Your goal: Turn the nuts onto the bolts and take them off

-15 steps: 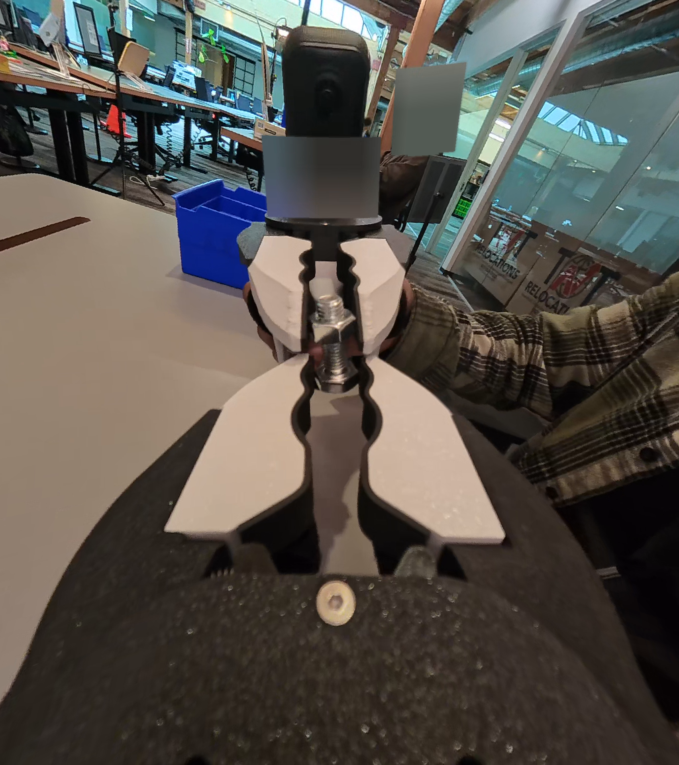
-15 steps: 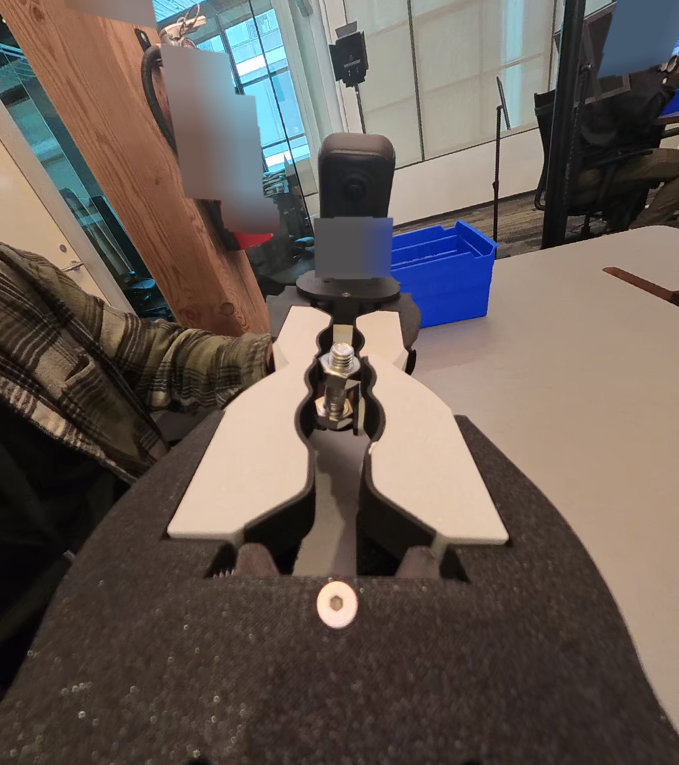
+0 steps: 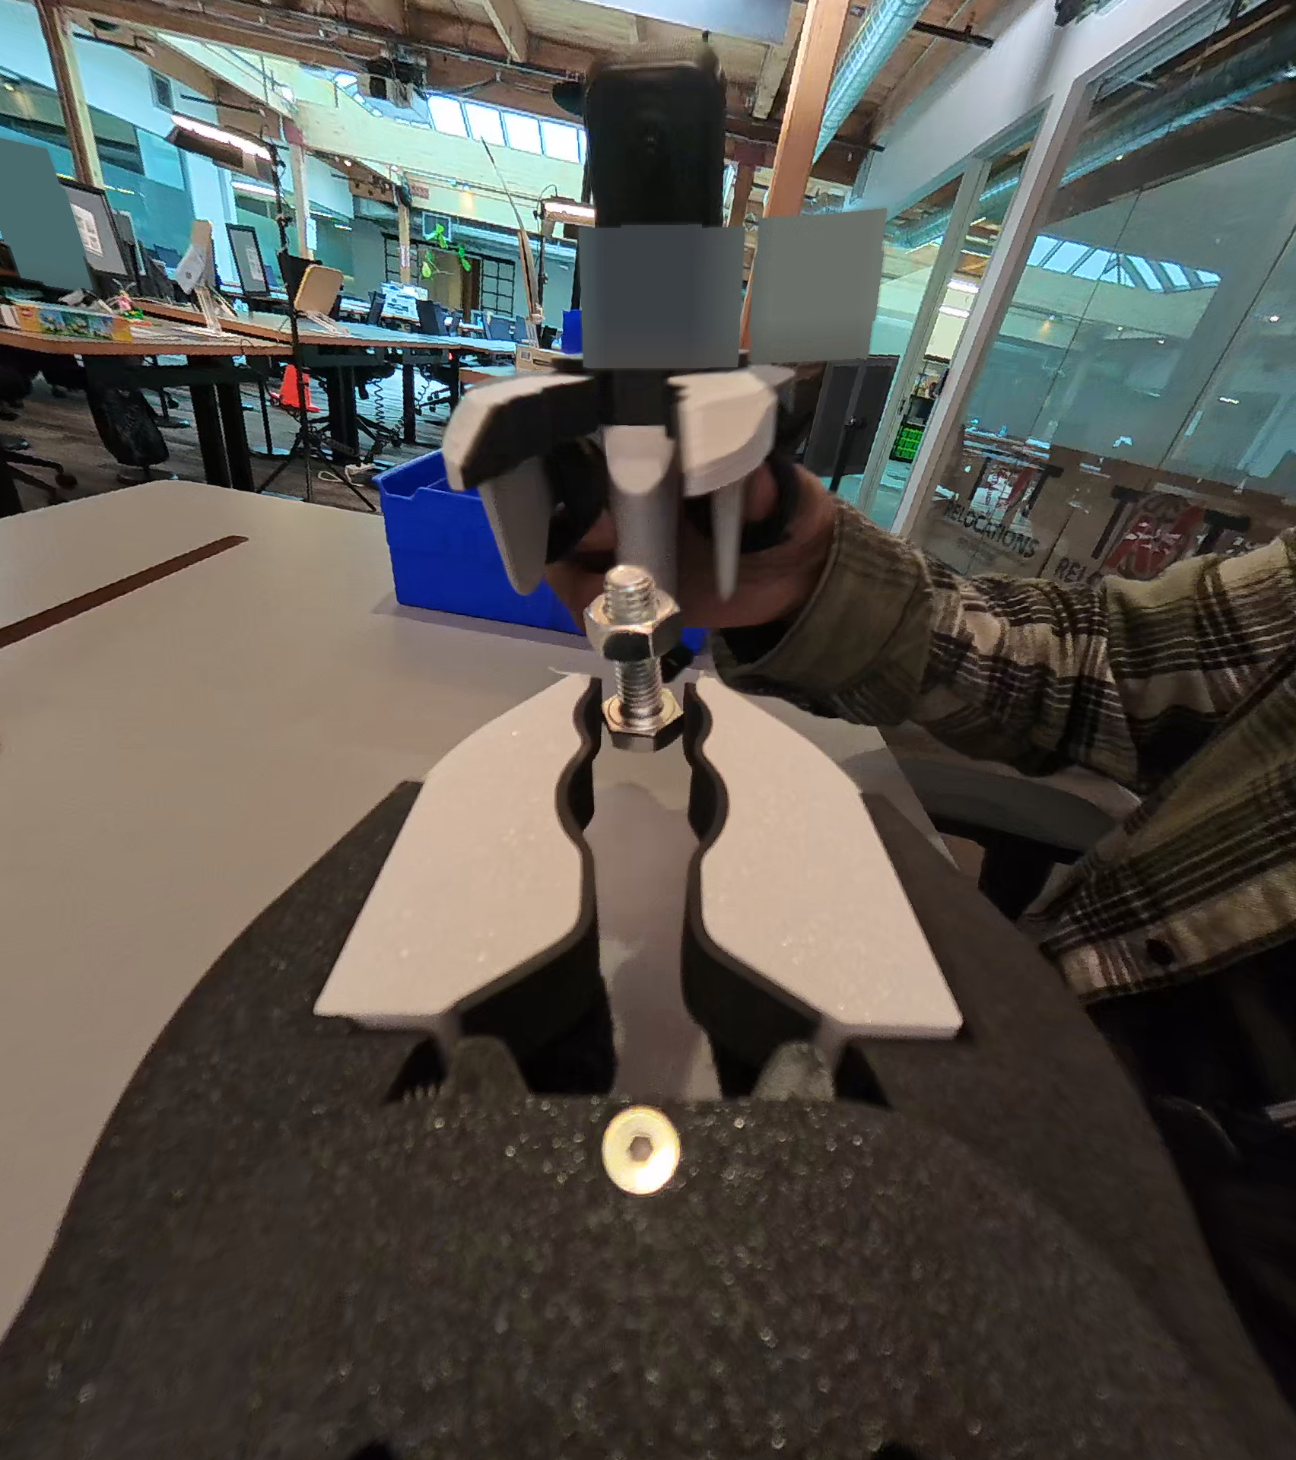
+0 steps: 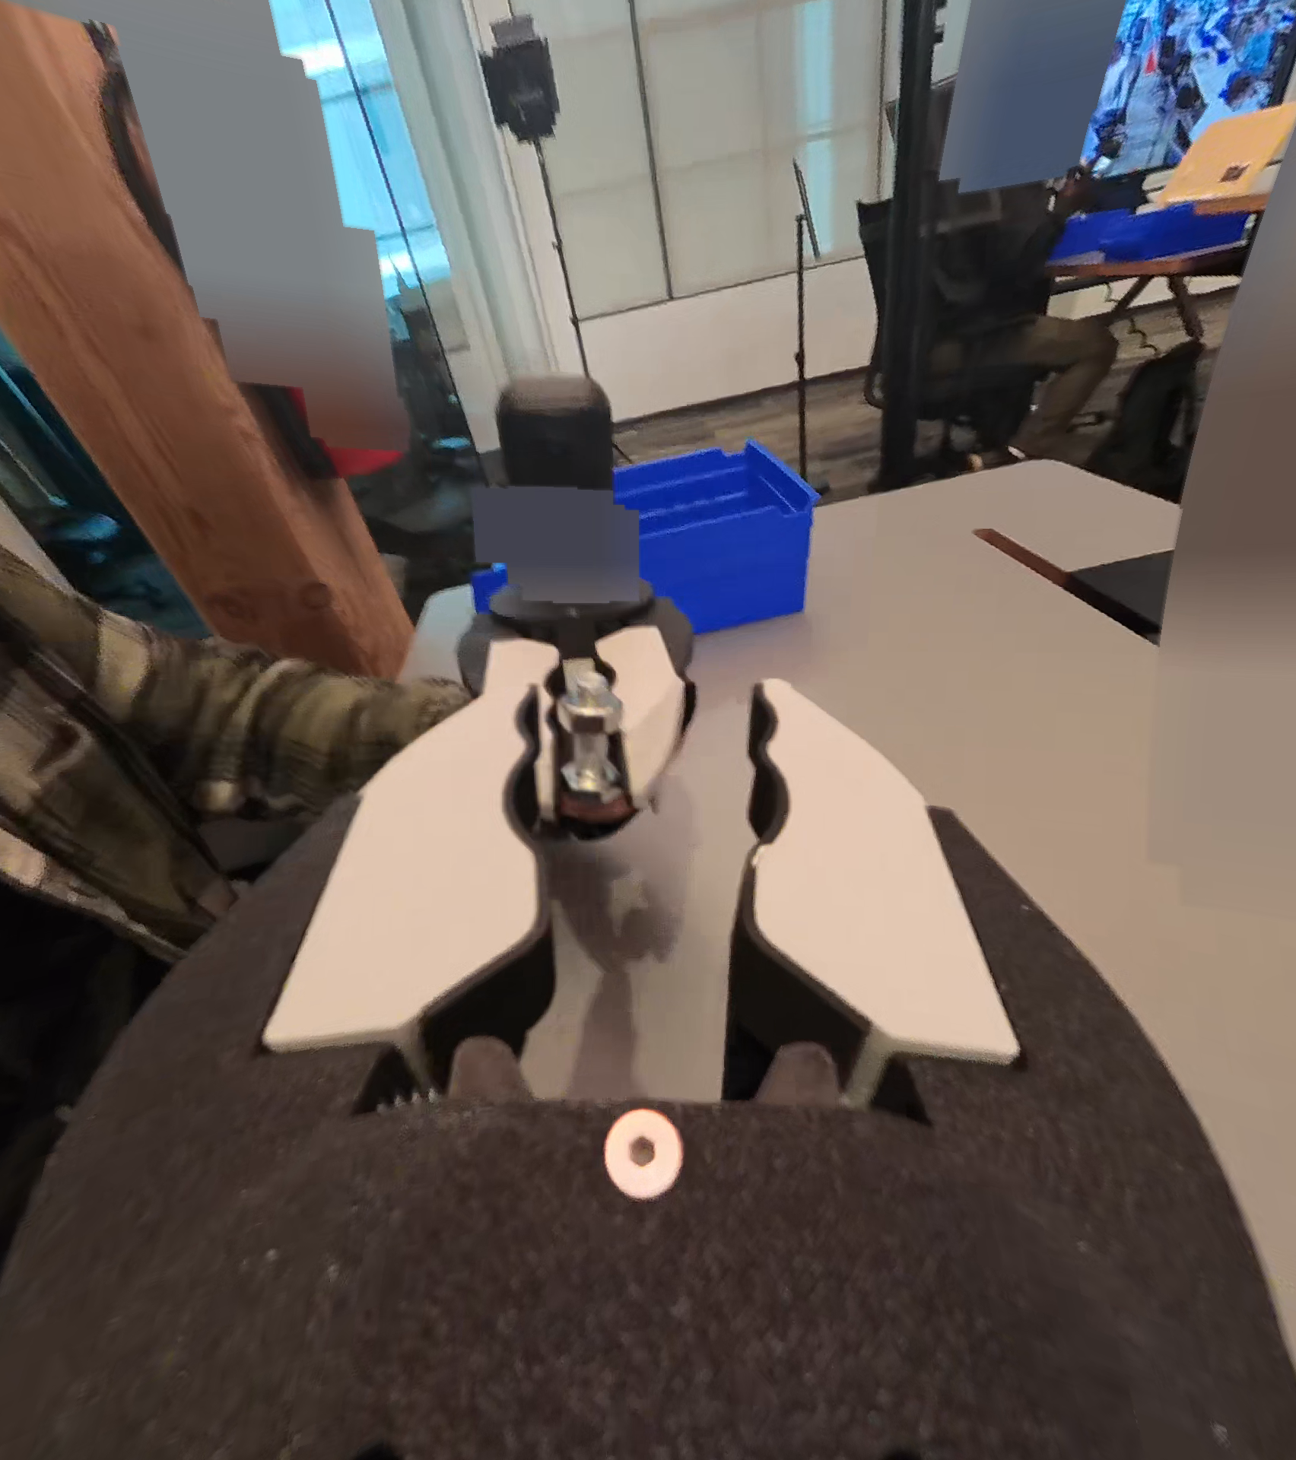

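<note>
Holding the bolt (image 3: 635, 671) upright by its head above the grey worktop (image 3: 155, 711), the left tool (image 3: 641, 715) stays clamped while the nut (image 3: 631, 628) sits partway down the thread. To the right, the right tool (image 4: 716, 711), shut on that nut half a second ago, now stands apart and clear of it, likely resetting for another turn.

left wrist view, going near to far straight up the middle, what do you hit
silver screw → left gripper fingers → bolt head pinched at their tips → nut partway up the bolt → right gripper, open, with its black camera on top
</note>
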Demonstrator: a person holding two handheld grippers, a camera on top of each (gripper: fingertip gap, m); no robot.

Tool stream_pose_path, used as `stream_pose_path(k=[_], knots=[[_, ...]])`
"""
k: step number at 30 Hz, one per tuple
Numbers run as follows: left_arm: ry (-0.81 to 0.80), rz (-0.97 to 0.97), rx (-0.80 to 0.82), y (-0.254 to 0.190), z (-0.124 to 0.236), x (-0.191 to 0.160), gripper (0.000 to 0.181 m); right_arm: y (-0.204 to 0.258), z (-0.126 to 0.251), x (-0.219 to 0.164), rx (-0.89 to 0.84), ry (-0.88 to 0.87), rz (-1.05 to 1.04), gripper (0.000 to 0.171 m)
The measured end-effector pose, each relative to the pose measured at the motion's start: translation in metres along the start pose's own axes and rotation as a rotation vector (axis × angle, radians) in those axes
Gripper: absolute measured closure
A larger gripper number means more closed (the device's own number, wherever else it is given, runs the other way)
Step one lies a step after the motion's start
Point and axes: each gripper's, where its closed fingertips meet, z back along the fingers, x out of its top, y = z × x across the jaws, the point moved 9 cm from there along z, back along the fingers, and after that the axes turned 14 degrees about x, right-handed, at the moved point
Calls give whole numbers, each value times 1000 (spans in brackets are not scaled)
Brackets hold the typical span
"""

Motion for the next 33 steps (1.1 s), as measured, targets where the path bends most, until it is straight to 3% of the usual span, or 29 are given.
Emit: stream_pose_path(k=[3,6,9,12,15,17,20,22,24,28,30,33], knots=[[-12,-9,12,-3,0,-1,162,-1,-19,-5,-24,50,-52,89],[-30,-37,7,-9,0,1,162,-10,-11,-10,-193,102,-45,67],[-38,-57,5,-13,1,2,162,-10,14,-4,-310,2,-46,67],[-32,-59,7,-12,0,0,162,2,1,-2,-272,-53,-23,53],[-42,-58,-1,-13,1,1,162,3,-17,-15,-316,87,-28,40],[-46,-67,-1,-15,1,1,162,-2,-6,-19,-434,152,-29,29],[-36,-73,-2,-15,0,-1,162,8,14,-12,-435,12,-37,61],[-33,-61,-7,-16,-2,-2,162,17,6,-10,-363,-65,-48,60],[-29,-66,-8,-17,-3,-3,162,21,-9,-16,-342,-7,-51,56],[-17,-78,10,-19,-5,-4,162,18,-2,-19,-452,70,-46,49],[-28,-62,6,-16,-3,-4,162,20,8,-17,-516,85,-29,61],[-40,-65,6,-16,-1,-2,162,25,3,-13,-476,47,-24,60]])
